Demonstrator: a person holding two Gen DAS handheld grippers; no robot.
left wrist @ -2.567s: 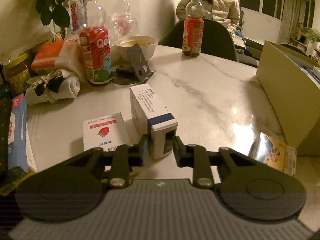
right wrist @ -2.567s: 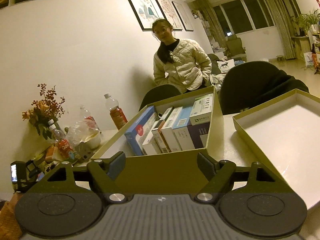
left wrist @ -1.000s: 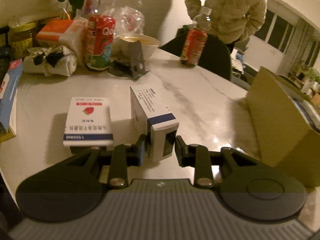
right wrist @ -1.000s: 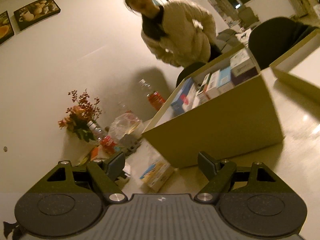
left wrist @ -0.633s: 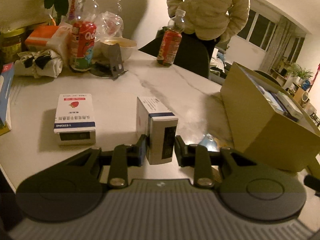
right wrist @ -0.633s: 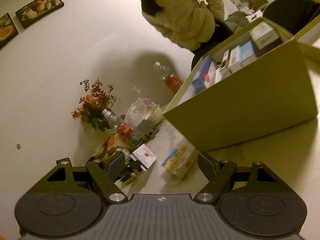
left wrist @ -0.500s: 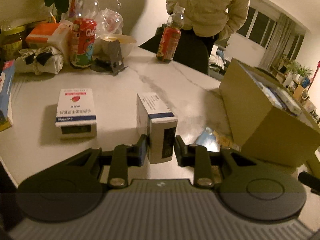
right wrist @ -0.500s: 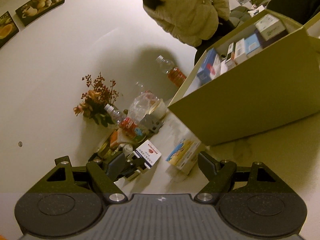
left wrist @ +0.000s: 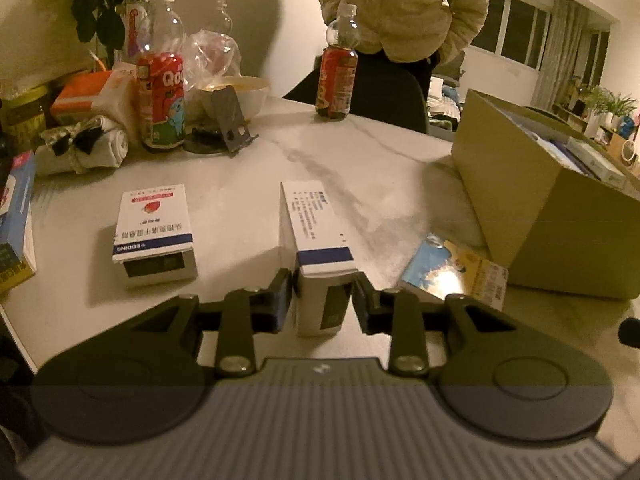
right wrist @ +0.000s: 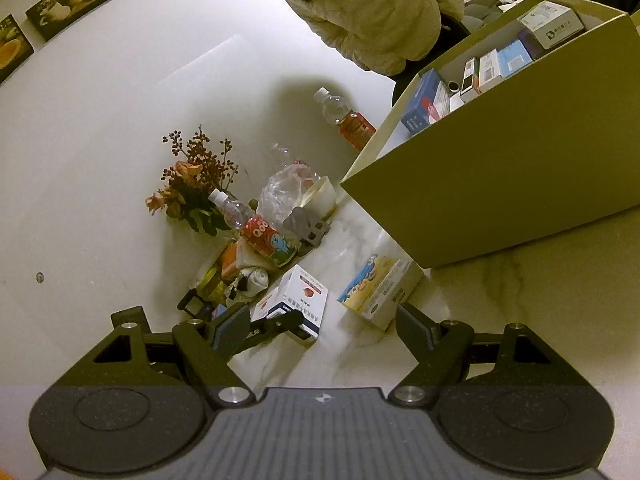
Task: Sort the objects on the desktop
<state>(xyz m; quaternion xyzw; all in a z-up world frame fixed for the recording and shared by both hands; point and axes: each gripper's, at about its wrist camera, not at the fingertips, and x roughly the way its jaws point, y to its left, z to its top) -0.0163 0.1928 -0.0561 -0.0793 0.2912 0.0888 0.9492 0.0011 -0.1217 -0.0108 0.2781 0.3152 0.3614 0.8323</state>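
Change: my view swings right since a second ago, so the open cardboard box point(left wrist: 532, 216) now fills the right side and its stored cartons show; the blue-banded carton point(left wrist: 320, 256) keeps its place between my left pads.
Meaning for the task: I judge the carton is picked up and on its way to the box; the strawberry carton point(left wrist: 154, 228) and the yellow-and-blue packet point(left wrist: 452, 268) remain unsorted on the table point(left wrist: 248, 184).
Left hand-held gripper point(left wrist: 322, 300): nearly closed, jaws easing open a touch, pads against the blue-banded carton's near end, the left pad flush, the right less clear.
Right hand-held gripper point(right wrist: 320, 326): spread wide, holding nothing, aimed near the packet just beside the box.
Bystander: a person in a padded jacket point(left wrist: 400, 4) stands at the table's far side.
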